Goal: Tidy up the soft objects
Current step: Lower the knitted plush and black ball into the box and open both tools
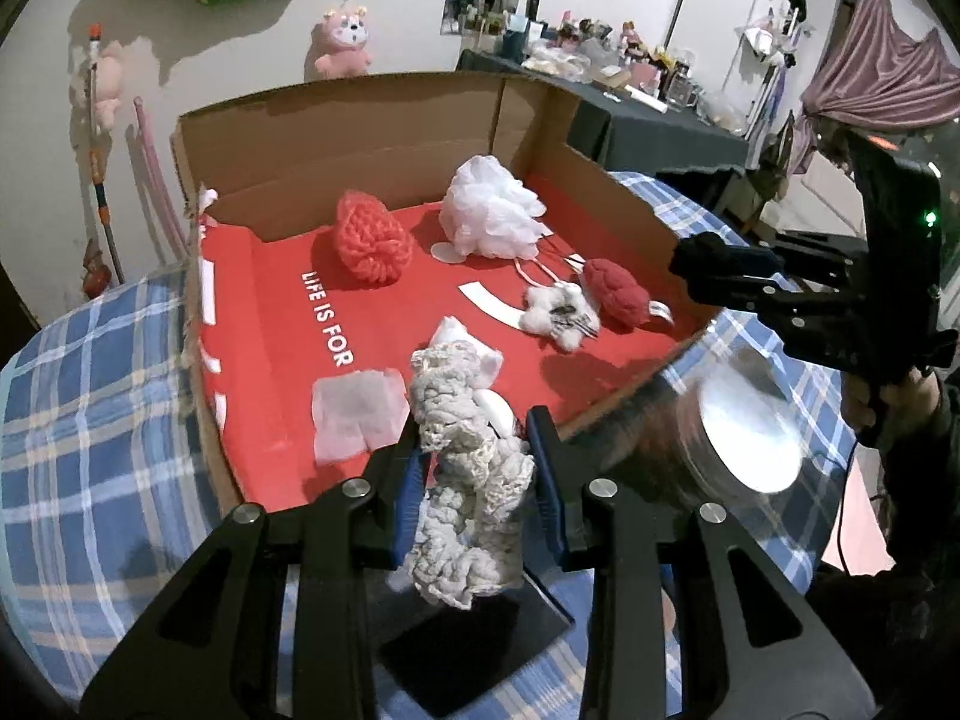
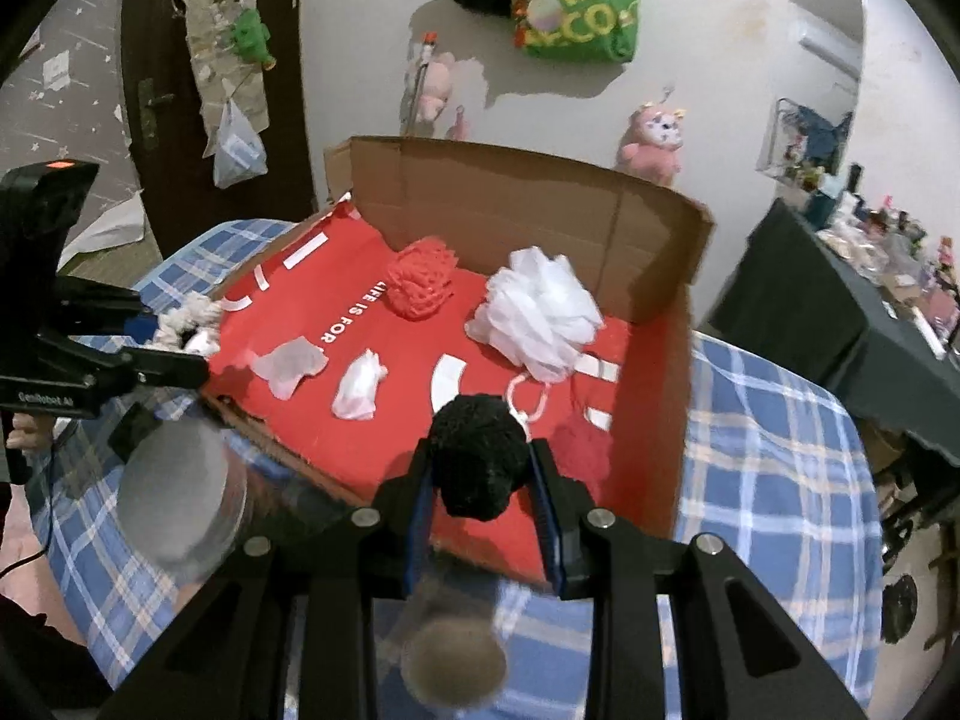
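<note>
Off-white, knobbly rag bundle [image 1: 465,480] pinched in left jaws; right jaws pinch a fuzzy black pompom [image 2: 480,456] — round.

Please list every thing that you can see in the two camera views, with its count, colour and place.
cardboard box: 1, brown with red floor, on the checked cloth
checked cloth: 1, blue and white, under the box
bath pouf: 1, white, far right of box floor
knitted scrubber: 1, red, far middle of box floor
red soft ball: 1, dark red, near the box's right wall
fluffy tuft: 1, white, beside the red soft ball
gauze square: 1, translucent white, near edge of box floor
metal tin: 1, silver, on the cloth, blurred
plush toy: 1, pink, on the wall
rope bundle: 1, off-white, in the left claw
black pompom: 1, black, in the right claw
left claw: 1, black
right claw: 1, black
</note>
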Available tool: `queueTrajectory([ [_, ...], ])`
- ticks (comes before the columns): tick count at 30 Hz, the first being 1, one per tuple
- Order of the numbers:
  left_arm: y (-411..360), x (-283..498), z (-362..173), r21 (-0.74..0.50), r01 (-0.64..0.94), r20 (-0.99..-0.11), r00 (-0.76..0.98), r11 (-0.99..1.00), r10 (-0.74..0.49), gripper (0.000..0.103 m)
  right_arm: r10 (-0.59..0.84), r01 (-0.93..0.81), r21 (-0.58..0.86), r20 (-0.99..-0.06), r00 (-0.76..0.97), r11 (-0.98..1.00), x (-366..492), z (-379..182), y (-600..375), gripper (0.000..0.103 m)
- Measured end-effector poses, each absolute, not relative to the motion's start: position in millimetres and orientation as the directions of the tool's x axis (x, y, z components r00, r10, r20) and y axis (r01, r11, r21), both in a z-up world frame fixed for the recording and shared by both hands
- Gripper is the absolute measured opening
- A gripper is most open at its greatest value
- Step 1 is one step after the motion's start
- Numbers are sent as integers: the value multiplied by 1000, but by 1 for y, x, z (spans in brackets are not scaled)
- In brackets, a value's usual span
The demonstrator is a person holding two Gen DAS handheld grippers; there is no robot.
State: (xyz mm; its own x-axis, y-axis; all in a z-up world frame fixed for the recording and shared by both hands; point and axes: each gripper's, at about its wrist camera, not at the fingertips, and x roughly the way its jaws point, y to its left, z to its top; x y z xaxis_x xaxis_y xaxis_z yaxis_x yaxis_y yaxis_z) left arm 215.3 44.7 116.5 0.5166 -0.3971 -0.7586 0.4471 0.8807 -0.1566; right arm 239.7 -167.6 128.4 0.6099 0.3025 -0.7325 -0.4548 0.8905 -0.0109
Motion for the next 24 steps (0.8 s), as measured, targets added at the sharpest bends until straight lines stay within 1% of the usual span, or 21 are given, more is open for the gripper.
queueTrajectory([
  [4,41,243,112,-150,434,-787,492,888,-373,30,311,-480,8,-771,556,877,273,124,-154,32],
  [13,36,310,88,-97,378,-861,432,921,-268,30,212,-426,9,-876,433,905,351,92,-155,32],
  [18,37,334,70,-85,347,-889,397,934,-228,30,146,-402,-24,-910,387,915,371,73,-156,32],
  [24,38,350,55,-69,325,-907,374,943,-195,30,103,-390,-51,-926,364,919,376,59,-157,32],
])
